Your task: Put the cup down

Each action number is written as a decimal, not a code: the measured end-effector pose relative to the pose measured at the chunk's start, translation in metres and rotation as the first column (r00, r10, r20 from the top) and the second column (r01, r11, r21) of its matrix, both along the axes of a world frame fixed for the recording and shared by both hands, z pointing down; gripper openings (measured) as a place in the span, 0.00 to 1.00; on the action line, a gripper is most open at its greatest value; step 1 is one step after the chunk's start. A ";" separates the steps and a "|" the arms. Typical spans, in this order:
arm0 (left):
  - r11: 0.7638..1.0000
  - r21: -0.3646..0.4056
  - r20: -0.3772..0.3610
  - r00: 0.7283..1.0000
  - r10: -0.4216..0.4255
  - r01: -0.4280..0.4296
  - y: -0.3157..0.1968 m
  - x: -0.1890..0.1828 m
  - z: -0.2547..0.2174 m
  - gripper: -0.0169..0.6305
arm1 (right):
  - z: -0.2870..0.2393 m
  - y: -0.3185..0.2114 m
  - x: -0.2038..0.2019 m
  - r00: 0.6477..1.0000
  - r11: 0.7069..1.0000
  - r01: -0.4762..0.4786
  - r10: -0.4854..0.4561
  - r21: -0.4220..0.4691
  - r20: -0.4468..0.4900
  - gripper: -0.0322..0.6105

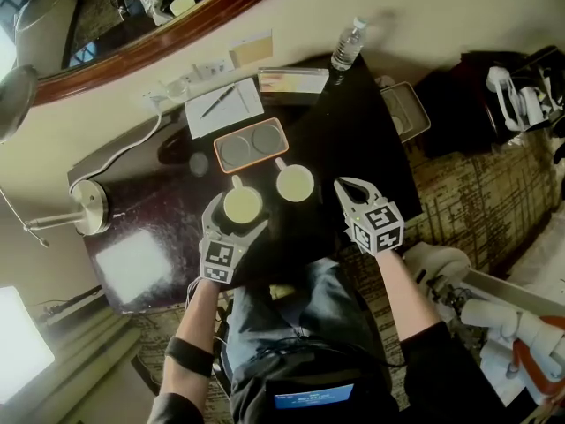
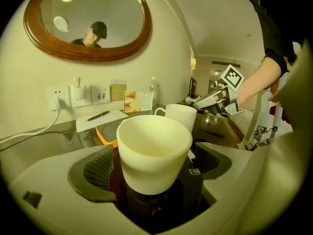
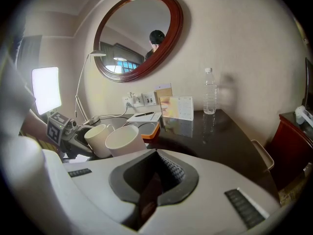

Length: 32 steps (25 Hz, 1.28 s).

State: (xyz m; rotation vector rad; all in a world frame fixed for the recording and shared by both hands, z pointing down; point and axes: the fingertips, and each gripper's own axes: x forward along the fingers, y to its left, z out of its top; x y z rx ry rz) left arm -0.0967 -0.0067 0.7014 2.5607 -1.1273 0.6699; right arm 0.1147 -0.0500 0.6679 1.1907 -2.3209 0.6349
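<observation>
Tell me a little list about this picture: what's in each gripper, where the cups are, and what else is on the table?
left gripper: open, a white cup stands between its jaws, not squeezed
right gripper: shut, empty
other cup: right beside the first, on the dark table
behind the cups: orange tray, notepad with a pen, water bottle
</observation>
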 end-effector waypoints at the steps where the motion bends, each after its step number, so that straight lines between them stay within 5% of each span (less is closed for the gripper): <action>1: 1.000 -0.008 0.006 1.000 0.001 -0.001 0.003 0.000 -0.003 0.82 | -0.002 0.001 -0.001 1.000 1.000 0.000 0.000 0.000 0.003 0.08; 10: 0.999 -0.009 0.045 0.998 -0.036 0.036 0.020 -0.021 -0.059 0.78 | -0.031 -0.006 -0.011 1.000 1.000 0.014 -0.014 0.012 0.021 0.08; 22: 0.964 0.048 -0.027 0.965 -0.260 0.261 0.038 -0.047 -0.168 0.05 | -0.083 0.000 -0.026 0.997 0.996 0.075 -0.076 0.042 0.020 0.08; 32: 0.946 0.043 -0.031 0.947 -0.319 0.320 0.046 -0.076 -0.182 0.03 | -0.092 0.002 -0.027 0.997 0.996 0.074 -0.074 0.056 -0.005 0.08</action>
